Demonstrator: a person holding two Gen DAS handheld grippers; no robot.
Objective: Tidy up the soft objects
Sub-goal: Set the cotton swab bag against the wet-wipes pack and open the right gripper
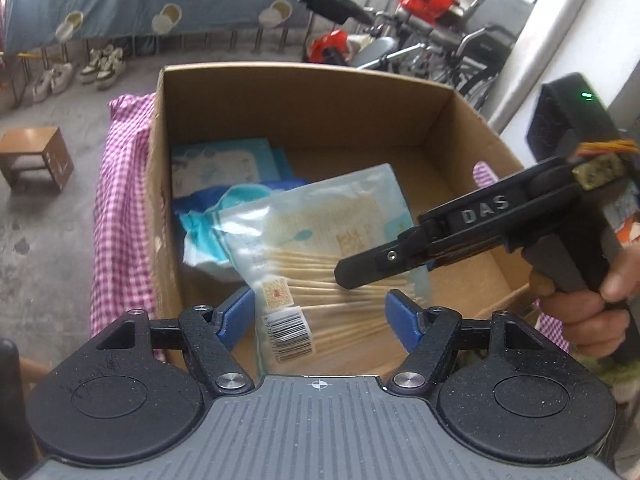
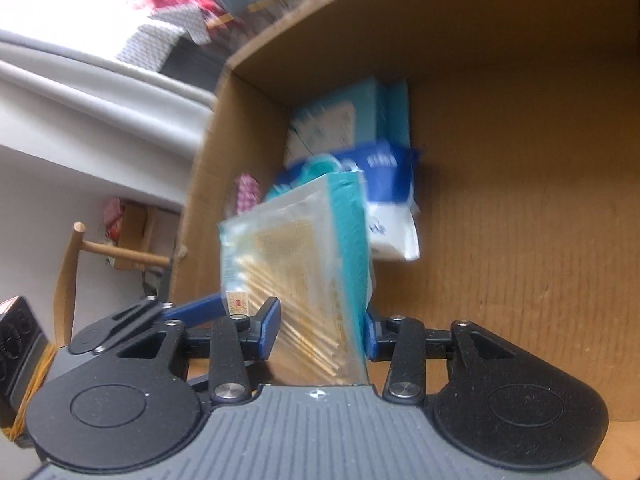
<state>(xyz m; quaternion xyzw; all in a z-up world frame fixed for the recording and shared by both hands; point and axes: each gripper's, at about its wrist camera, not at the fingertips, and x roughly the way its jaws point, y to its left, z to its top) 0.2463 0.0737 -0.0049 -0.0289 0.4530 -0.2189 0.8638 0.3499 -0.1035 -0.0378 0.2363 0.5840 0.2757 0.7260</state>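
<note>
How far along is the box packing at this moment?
Done: a blue tissue pack and a light blue packet already lie in the cardboard box. In hand: the cotton swab bag sits between the right tongs, over the box. Left tongs are open. Remaining items aren't visible.

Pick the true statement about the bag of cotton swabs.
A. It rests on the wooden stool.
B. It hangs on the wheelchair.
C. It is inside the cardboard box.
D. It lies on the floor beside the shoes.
C: the bag of cotton swabs sits within the walls of the cardboard box, leaning on other packets.
</note>
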